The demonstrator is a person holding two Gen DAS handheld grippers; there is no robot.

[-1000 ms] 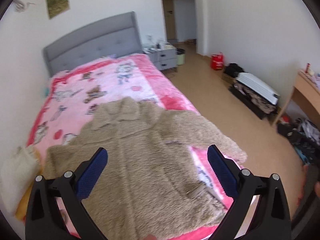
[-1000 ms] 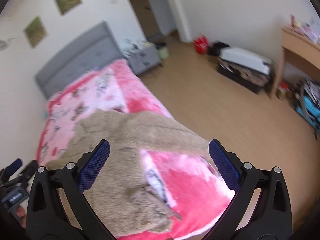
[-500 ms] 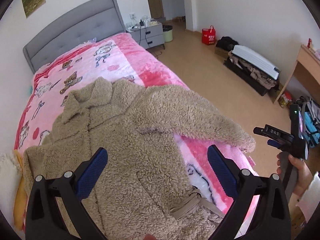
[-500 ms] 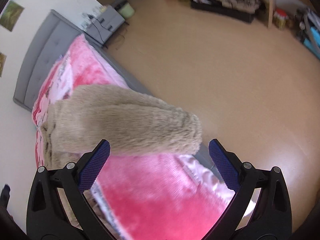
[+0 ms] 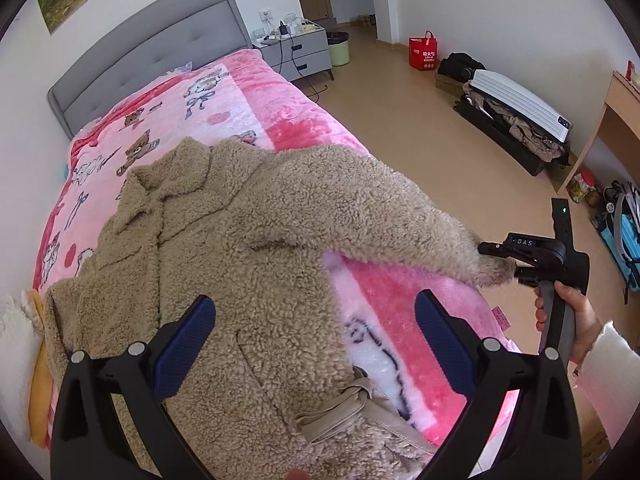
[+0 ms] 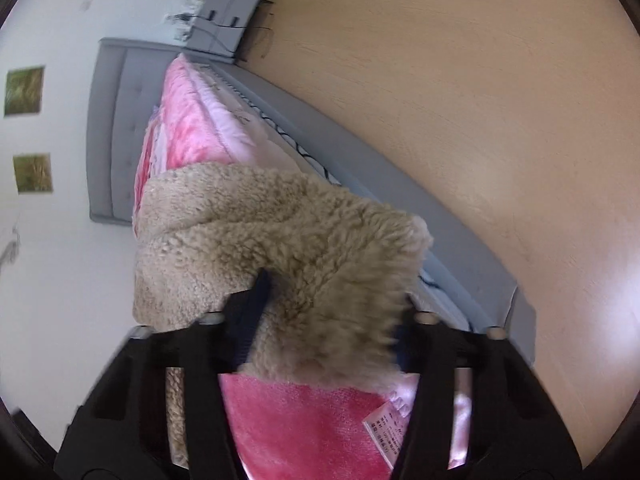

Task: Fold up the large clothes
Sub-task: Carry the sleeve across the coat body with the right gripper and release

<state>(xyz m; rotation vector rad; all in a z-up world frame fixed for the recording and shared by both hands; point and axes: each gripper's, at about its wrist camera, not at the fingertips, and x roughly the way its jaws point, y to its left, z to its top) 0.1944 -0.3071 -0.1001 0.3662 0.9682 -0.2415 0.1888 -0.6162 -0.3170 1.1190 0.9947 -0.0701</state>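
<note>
A beige fleece coat (image 5: 224, 248) lies front-up on the pink bed blanket (image 5: 404, 308), collar toward the headboard. My left gripper (image 5: 316, 332) is open and empty above the coat's lower front. The coat's right sleeve (image 5: 376, 216) stretches toward the bed's edge. My right gripper (image 5: 504, 264) is closed on the sleeve's cuff (image 6: 332, 280) at that edge, held in a hand. In the right wrist view the cuff fills the space between the fingers (image 6: 256, 304).
A grey headboard (image 5: 152, 52) stands at the far end. A grey nightstand (image 5: 300, 48), a red bag (image 5: 424, 54), an open suitcase (image 5: 516, 120) and a wooden desk (image 5: 616, 120) stand around the floor. A beige belt (image 5: 360, 408) lies at the coat's hem.
My right gripper moved down to the sleeve's cuff and closed on it. My left gripper came lower and closer over the coat, still open.
</note>
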